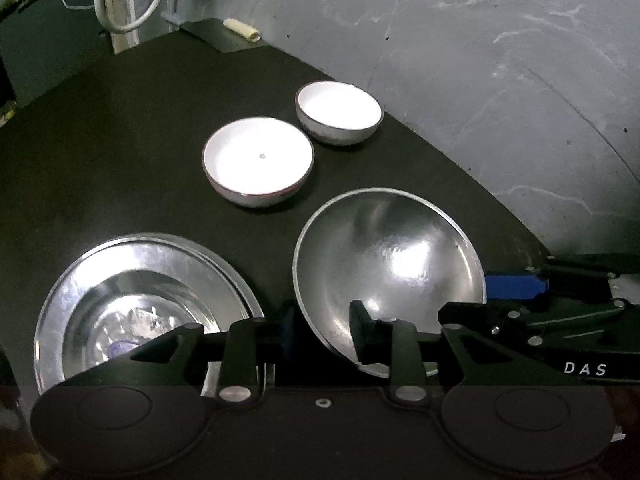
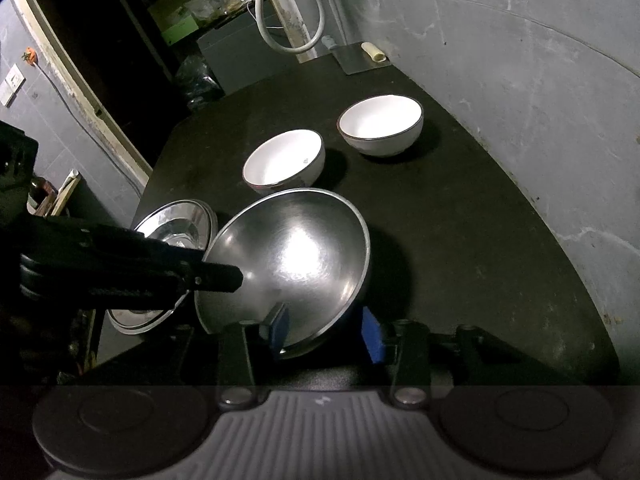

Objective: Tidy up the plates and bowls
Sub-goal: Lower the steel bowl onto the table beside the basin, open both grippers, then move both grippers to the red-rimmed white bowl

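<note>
Steel bowl (image 2: pixel 288 264), tilted on the dark table (image 2: pixel 480 260) just right of the steel plates (image 1: pixel 132 292), looks light, rigid and slippery; the thin rim is the only practical hold. Its near rim sits between the narrowly parted jaws of both the left gripper (image 1: pixel 322 332) and the right gripper (image 2: pixel 326 332); whether the pads press cannot be told. Two fragile white bowls (image 2: pixel 286 162) stand just beyond it, nearer the wall, limiting forward travel.
</note>
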`<action>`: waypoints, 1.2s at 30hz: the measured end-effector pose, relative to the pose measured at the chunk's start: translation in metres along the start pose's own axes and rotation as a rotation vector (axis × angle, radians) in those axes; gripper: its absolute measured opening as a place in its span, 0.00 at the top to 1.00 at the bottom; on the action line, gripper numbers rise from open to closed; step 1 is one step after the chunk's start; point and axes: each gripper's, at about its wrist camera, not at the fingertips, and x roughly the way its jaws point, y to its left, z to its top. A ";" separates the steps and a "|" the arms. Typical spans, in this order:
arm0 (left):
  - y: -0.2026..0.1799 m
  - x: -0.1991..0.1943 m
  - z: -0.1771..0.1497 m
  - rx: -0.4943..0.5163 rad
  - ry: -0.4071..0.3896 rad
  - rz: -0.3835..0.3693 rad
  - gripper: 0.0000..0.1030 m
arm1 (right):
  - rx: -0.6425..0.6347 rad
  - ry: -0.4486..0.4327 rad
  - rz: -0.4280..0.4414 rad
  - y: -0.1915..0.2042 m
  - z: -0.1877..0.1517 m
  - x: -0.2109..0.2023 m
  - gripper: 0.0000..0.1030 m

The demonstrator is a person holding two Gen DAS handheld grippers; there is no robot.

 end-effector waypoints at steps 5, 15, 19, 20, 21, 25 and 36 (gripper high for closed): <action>-0.002 -0.007 0.005 0.013 -0.032 0.016 0.57 | -0.001 0.001 -0.002 0.001 0.001 0.000 0.53; 0.000 -0.015 0.016 0.012 -0.077 0.066 0.30 | -0.002 -0.004 -0.005 -0.001 0.002 0.000 0.36; 0.000 -0.018 0.021 0.020 -0.106 0.115 0.17 | 0.002 -0.013 -0.005 -0.004 0.006 0.001 0.27; 0.001 -0.017 0.023 0.021 -0.112 0.129 0.16 | 0.002 -0.016 -0.007 -0.005 0.006 0.001 0.26; 0.002 -0.017 0.024 0.020 -0.119 0.146 0.14 | 0.002 -0.017 -0.008 -0.005 0.007 0.001 0.25; 0.005 -0.016 0.028 0.016 -0.137 0.216 0.08 | -0.002 -0.024 -0.009 -0.003 0.011 0.003 0.18; 0.031 -0.003 0.045 -0.011 -0.156 0.328 0.01 | 0.000 -0.053 -0.005 -0.001 0.035 0.021 0.02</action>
